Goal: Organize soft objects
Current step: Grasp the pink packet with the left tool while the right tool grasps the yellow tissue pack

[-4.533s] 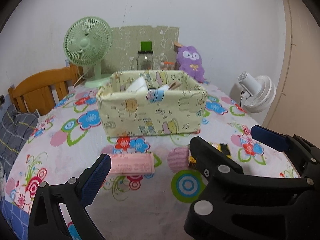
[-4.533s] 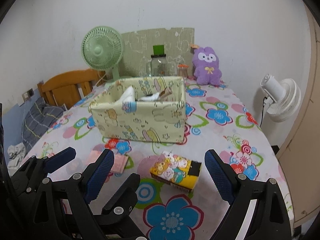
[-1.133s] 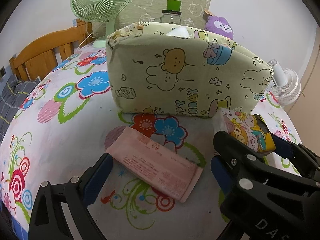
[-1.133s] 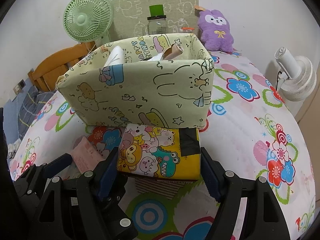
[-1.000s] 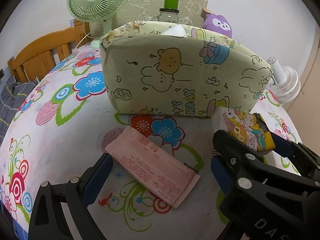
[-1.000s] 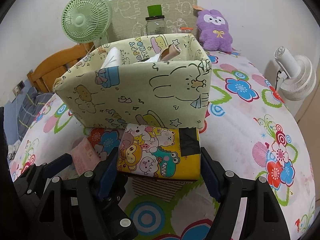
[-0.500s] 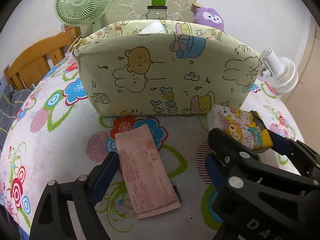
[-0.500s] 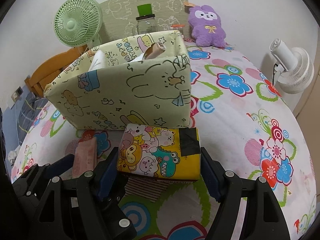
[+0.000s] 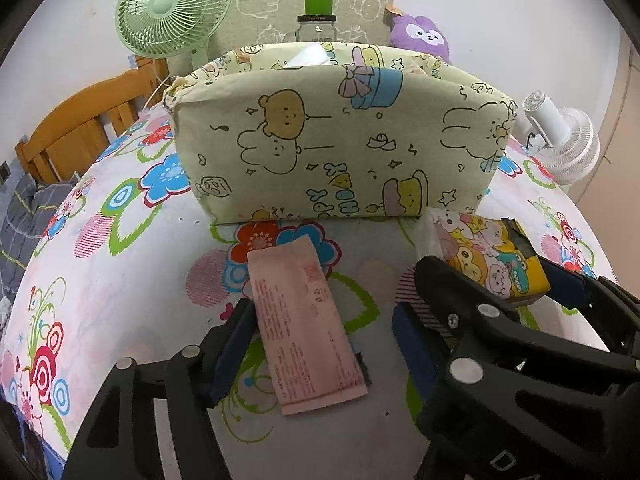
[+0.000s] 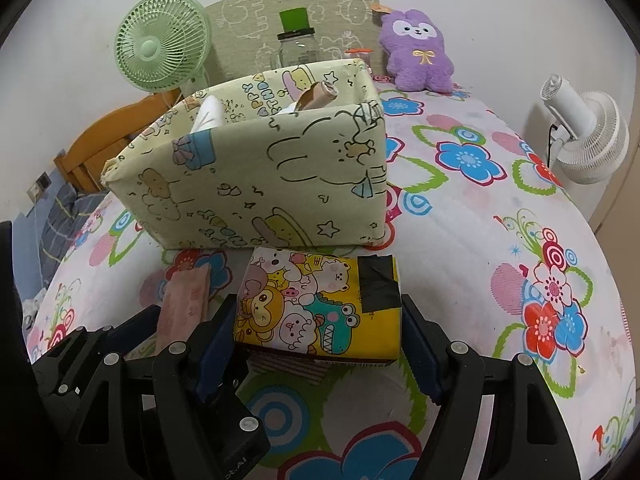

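A flat pink tissue pack [image 9: 304,320] lies on the floral tablecloth [image 9: 120,280], lengthwise between the fingers of my left gripper [image 9: 324,340]. Its jaws are closing: the left pad is at the pack's edge, and a gap remains at the right pad. My right gripper [image 10: 320,344] is shut on a yellow cartoon tissue pack [image 10: 320,312], held just above the cloth in front of the pale green fabric bin [image 10: 260,184]. That yellow pack [image 9: 492,256] also shows at the right of the left wrist view, close to the bin [image 9: 340,152]. Inside the bin lie white and brown items.
Behind the bin stand a green fan [image 9: 172,8], a jar with a green lid [image 9: 316,20] and a purple plush [image 10: 416,52]. A white fan [image 10: 584,136] sits off the table's right edge. A wooden chair back [image 9: 80,128] is at the left.
The left jaws have narrowed around the pink pack, which has swung from slanted to lengthwise between the fingers. The right gripper keeps its grip on the yellow pack.
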{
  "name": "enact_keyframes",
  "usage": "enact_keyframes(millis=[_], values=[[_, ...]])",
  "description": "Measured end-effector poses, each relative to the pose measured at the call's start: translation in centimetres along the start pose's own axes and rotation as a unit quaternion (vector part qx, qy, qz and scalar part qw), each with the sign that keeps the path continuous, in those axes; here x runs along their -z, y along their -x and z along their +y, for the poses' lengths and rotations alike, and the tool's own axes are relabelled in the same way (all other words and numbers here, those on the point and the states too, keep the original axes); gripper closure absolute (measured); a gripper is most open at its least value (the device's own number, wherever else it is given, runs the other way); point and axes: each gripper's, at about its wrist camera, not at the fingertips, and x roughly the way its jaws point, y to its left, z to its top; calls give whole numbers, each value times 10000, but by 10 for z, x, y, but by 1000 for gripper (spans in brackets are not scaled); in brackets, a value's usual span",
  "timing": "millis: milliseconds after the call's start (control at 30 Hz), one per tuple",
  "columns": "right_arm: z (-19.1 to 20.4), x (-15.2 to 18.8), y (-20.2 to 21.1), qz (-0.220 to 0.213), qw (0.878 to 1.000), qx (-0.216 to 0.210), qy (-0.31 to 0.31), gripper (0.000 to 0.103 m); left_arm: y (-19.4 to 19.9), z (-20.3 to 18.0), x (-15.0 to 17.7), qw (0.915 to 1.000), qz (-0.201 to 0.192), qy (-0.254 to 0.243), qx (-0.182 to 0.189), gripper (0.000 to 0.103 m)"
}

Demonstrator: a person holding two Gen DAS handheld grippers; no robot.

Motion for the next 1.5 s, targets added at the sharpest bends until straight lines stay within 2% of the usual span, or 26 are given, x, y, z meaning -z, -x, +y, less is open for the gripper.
enact_keyframes(millis=[67, 133, 267, 767, 1500], values=[[2, 1, 1, 5, 10000, -8, 15, 25, 2, 1, 1, 10000, -15, 2, 20, 41], [4, 2, 3, 2, 10000, -10, 32, 25, 4, 3, 2, 10000, -14, -1, 33, 55], [8, 4, 6, 2, 10000, -13, 55, 25, 8, 6, 4, 10000, 1, 21, 61, 61], [21, 11, 17, -18, 9998, -1, 210, 25, 24, 14, 12, 9998, -116, 97, 114, 63], [31, 1, 69, -504, 9983, -84, 266, 25, 77, 8, 4, 9978, -655, 75, 71, 63]])
